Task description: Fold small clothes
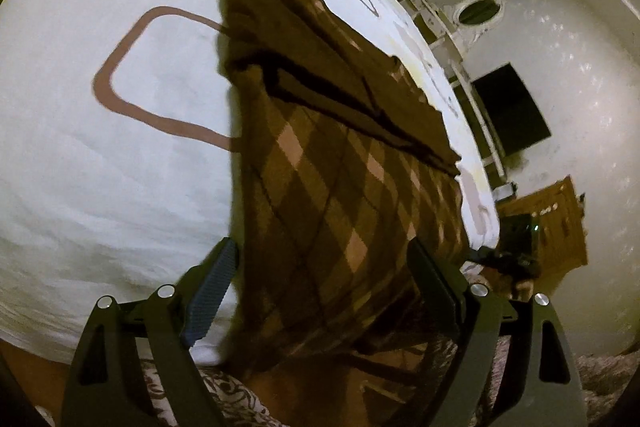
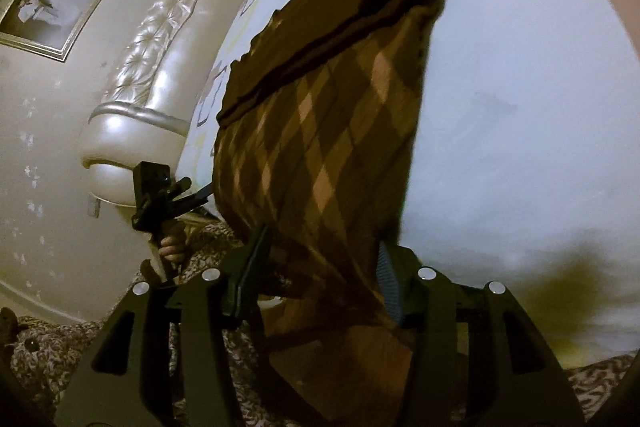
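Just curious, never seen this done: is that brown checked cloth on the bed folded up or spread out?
Partly folded. The brown checked cloth lies along the bed, its far part doubled back in a plain brown layer.

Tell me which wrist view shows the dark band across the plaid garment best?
Left wrist: the dark band runs nearly whole across the plaid garment. Right wrist shows the same band, more foreshortened and blurred.

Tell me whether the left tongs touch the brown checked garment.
Cannot tell: in the left wrist view the brown checked garment lies between the left tongs, but no pad contact shows plainly.
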